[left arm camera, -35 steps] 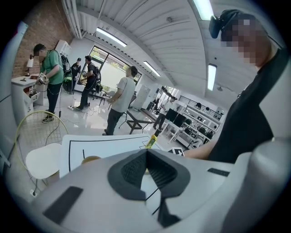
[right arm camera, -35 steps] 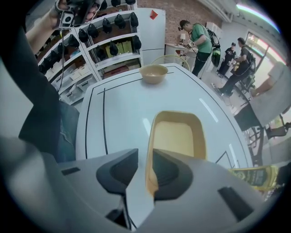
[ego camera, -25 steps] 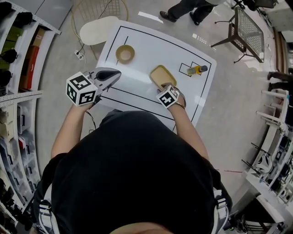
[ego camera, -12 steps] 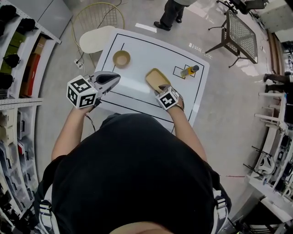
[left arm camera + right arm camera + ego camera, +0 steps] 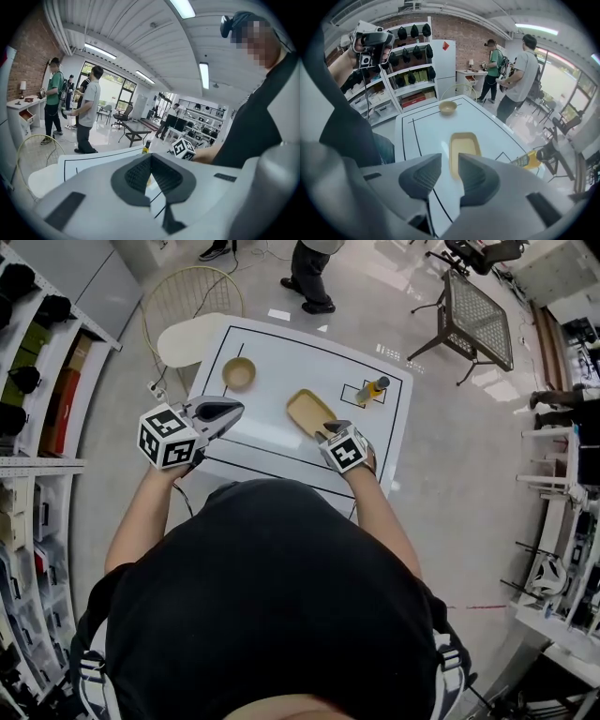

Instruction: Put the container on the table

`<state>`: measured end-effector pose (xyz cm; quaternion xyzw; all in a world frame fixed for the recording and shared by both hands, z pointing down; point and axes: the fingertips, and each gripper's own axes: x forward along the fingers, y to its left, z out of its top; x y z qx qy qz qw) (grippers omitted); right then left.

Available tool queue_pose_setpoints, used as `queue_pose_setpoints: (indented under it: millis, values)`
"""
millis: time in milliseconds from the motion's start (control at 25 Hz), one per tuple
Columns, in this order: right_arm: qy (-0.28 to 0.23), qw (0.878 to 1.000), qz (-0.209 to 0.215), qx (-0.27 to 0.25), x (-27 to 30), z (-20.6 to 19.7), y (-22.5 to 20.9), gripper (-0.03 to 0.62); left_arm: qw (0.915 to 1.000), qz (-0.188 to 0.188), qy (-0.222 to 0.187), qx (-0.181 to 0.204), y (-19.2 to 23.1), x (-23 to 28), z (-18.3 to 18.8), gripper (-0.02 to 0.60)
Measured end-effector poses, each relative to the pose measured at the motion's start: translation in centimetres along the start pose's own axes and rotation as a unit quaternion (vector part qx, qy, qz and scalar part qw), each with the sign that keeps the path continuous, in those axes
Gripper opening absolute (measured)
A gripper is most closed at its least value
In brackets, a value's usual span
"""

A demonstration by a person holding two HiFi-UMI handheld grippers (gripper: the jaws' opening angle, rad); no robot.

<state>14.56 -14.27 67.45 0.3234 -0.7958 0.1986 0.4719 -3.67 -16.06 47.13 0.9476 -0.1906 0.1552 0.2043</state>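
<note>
The shallow yellow container lies flat on the white table, right of middle. My right gripper hovers at its near end, jaws a narrow gap apart and nothing between them. In the right gripper view the container rests on the table just beyond my right gripper. My left gripper is held over the table's near left edge, shut and empty. In the left gripper view its dark pads meet at the tip of my left gripper.
A tan bowl sits at the table's far left and a yellow bottle lies in a marked box at the far right. A white round seat stands beyond the left corner, shelves run along the left, and people stand beyond.
The head view has drawn back, so the table looks smaller. My right gripper stays at the container's near end. The left gripper holds its place. People beyond the table have walked.
</note>
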Motion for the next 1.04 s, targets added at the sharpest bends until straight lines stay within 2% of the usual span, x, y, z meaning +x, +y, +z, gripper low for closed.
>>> queue_pose_setpoints:
  millis: [400,1040]
  values:
    - [-0.036,0.999,-0.028,0.029,-4.7,-1.8,-1.6,0.109,0.9998,-0.015,0.001,0.011,-3.6,1.3,-0.2,0.006]
    - [-0.112,0.985,-0.097,0.090,-13.5,-4.5,-5.8,0.101,0.9995,-0.009,-0.002,0.029,-4.6,3.2,-0.6,0.006]
